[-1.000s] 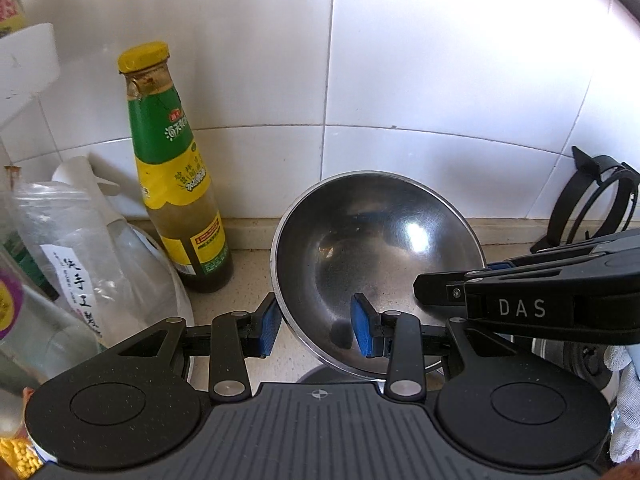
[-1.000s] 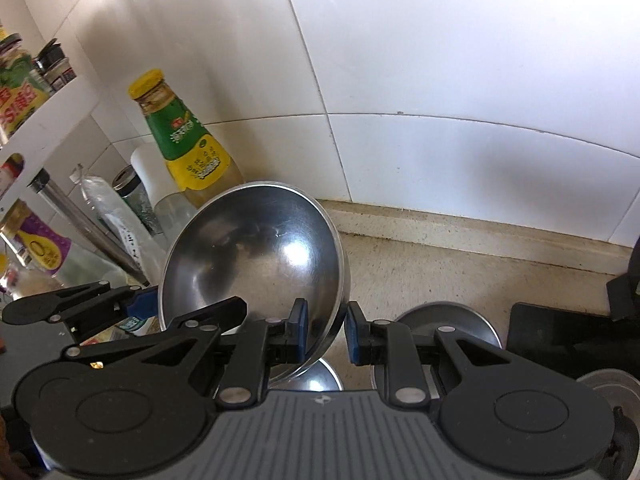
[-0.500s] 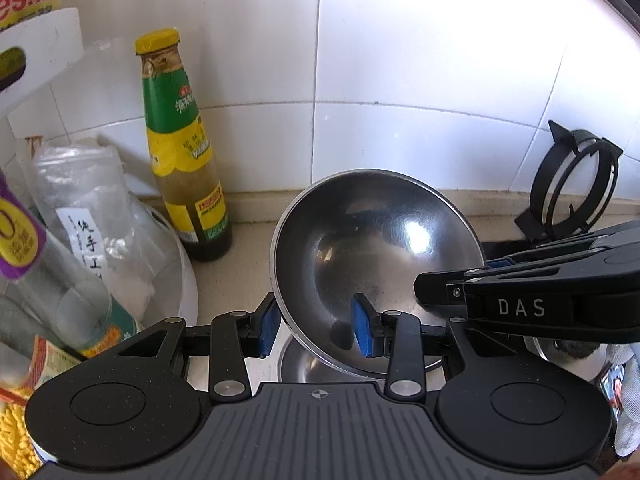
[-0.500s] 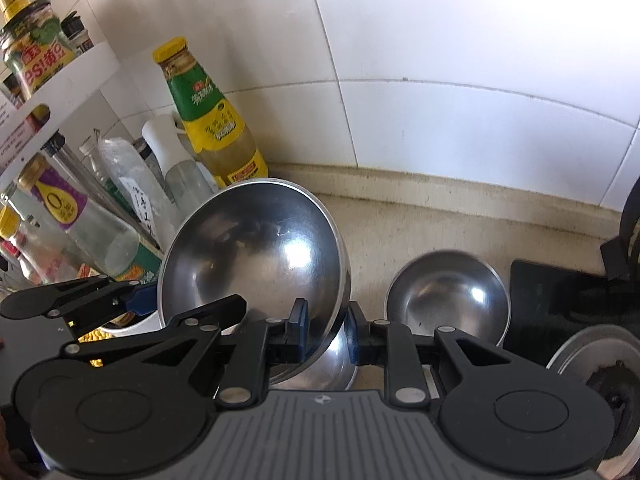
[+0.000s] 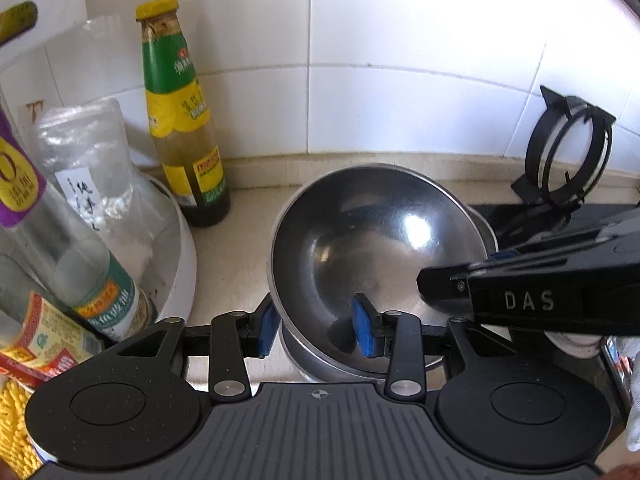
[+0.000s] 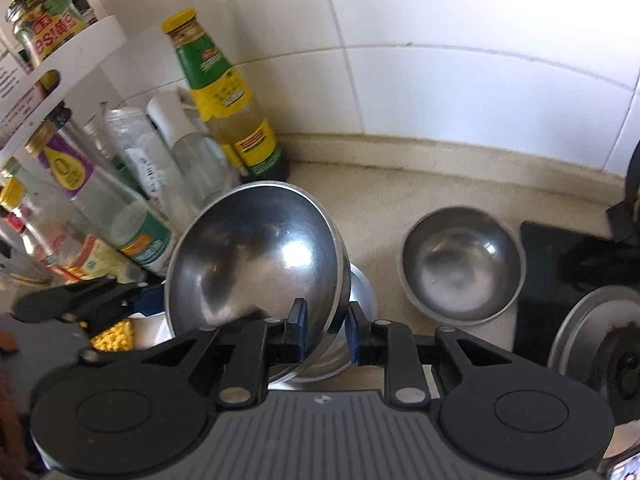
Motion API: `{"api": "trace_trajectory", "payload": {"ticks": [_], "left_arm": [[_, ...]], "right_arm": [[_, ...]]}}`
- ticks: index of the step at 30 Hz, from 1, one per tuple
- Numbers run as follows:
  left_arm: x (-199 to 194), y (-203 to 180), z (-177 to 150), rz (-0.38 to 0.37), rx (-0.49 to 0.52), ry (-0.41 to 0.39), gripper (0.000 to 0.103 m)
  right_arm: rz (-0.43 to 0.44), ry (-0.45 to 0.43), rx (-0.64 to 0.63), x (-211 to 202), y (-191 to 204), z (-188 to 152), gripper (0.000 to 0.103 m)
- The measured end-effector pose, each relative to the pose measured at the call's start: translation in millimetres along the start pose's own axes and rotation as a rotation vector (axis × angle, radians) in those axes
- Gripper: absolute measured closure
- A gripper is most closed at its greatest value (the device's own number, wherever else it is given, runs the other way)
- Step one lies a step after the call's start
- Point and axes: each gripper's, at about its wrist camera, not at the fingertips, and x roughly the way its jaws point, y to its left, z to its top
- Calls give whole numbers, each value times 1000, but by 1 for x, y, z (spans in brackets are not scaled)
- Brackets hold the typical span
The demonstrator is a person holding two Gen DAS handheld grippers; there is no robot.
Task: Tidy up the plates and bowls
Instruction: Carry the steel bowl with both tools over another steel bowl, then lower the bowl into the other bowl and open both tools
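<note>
Now, line by line:
Large bowl (image 5: 376, 240): steel, tilted, its open side turned up and toward the cameras; round, so no long axis. It sits partly in a lower bowl (image 5: 320, 354) directly under both claws.
Left claw (image 5: 316, 330): its blue pads have just been opening; the near rim of the large bowl stands between them, the outer pad close to the rim, the inner pad inside the bowl and apart from the wall.
Right claw (image 6: 324, 328): clamped tight on the large bowl's rim, one pad inside, one outside.
Small bowl (image 6: 460, 268): upright on the surface (image 6: 384, 208), right of the right claw, apart from the stack.
Sauce bottle (image 5: 180, 120): upright beyond the left claw, left of the large bowl, by the tiled wall (image 5: 420, 60).
</note>
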Motion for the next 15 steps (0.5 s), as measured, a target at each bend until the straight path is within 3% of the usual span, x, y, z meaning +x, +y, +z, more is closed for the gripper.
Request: {"api": "trace_trajectory", "payload": {"ticks": [1, 5, 8, 11, 15], "left_arm": [[0, -1, -3, -9, 0, 5, 35], [-4, -3, -6, 10, 15, -26, 35], [10, 1, -3, -7, 0, 4, 44], [38, 5, -2, -5, -31, 90, 48], [46, 10, -9, 14, -36, 124, 48]], "right_arm": [[-12, 0, -11, 0, 3, -1, 67], [-20, -5, -8, 5, 3, -2, 67], [-64, -2, -3, 21, -1, 1, 67], [-43, 49, 60, 45, -11, 1, 67], [-24, 64, 49, 52, -9, -5, 66]]}}
